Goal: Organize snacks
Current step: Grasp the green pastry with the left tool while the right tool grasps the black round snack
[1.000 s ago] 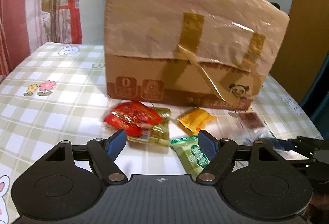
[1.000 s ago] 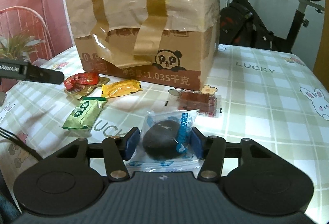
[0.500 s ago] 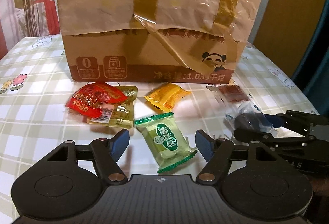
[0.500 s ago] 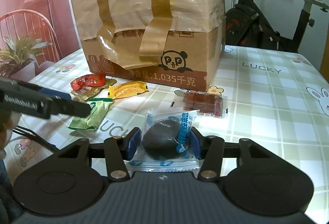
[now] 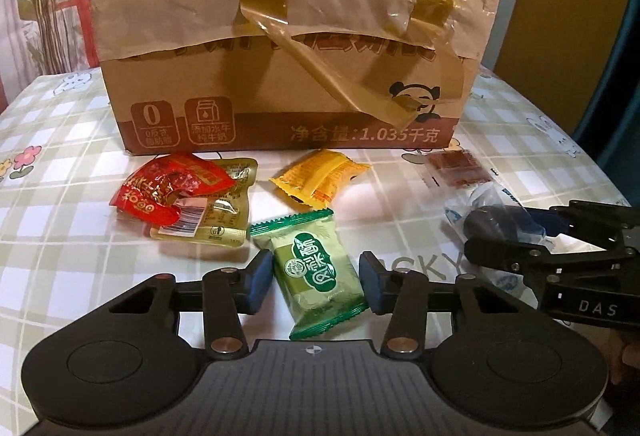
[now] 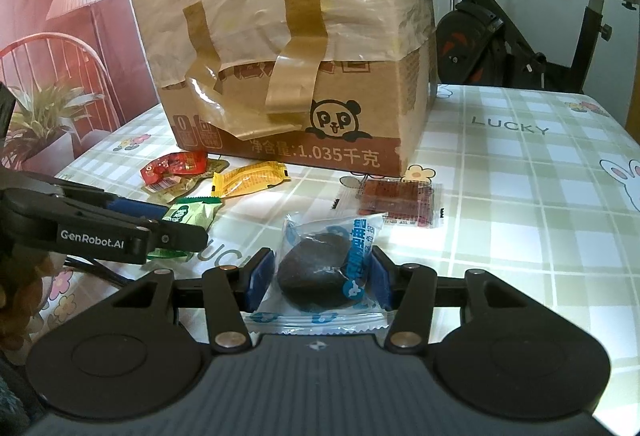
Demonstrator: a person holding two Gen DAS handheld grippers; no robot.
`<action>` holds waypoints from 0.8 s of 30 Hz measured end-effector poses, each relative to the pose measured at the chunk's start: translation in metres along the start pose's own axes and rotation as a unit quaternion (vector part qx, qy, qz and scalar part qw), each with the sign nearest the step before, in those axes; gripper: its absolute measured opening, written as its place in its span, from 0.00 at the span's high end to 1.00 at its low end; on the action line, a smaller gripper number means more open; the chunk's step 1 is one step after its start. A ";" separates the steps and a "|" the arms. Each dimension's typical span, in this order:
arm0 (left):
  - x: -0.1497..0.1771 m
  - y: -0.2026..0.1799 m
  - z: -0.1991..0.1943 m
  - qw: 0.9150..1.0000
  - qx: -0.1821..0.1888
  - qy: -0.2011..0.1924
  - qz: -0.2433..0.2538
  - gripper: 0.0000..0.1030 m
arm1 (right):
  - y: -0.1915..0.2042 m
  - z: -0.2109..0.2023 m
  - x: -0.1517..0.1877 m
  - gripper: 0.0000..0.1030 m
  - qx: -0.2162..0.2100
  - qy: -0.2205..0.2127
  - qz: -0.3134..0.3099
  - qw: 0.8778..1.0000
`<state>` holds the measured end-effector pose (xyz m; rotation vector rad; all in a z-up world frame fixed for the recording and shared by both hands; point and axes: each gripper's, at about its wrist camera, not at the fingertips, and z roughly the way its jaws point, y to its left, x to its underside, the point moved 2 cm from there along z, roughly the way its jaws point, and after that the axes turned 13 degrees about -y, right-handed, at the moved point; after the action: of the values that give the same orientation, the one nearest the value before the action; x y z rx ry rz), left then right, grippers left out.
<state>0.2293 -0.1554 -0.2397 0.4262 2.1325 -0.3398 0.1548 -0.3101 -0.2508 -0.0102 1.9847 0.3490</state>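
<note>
The cardboard box [image 5: 288,35] walls off the rear; bare tablecloth [image 6: 520,236] lies free on the right.

Cardboard box [image 5: 280,83] front: "净含量:1.035千克" on the dark band, a "0" icon, a milk-carton icon, and a panda logo reading "P P" [image 6: 334,117]. Tablecloth [image 6: 520,195]: "LUCKY". Left gripper [image 6: 176,224] side: "GenRobot.AI". Right gripper [image 5: 520,232] side: "DAS", partly cut off. Green snack packet [image 5: 316,268]: characters unclear.

Exercise bike [image 6: 532,35] stands at two o'clock behind the checked tablecloth [image 6: 520,195]; potted plant [image 6: 44,119] at nine o'clock, red chair [image 6: 48,59] just above it.
</note>
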 end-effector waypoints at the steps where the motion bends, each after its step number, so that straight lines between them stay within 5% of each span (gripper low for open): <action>1: 0.000 0.001 0.000 1.000 0.002 0.000 -0.002 0.53 | 0.000 0.000 0.000 0.48 0.000 0.000 0.000 1.000; 24: -0.003 0.005 -0.026 0.999 0.036 -0.024 -0.018 0.55 | 0.002 0.001 0.001 0.48 0.004 0.000 -0.003 1.000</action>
<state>0.2137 -0.1407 -0.2234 0.4185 2.0878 -0.4447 0.1547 -0.3080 -0.2515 -0.0103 1.9864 0.3368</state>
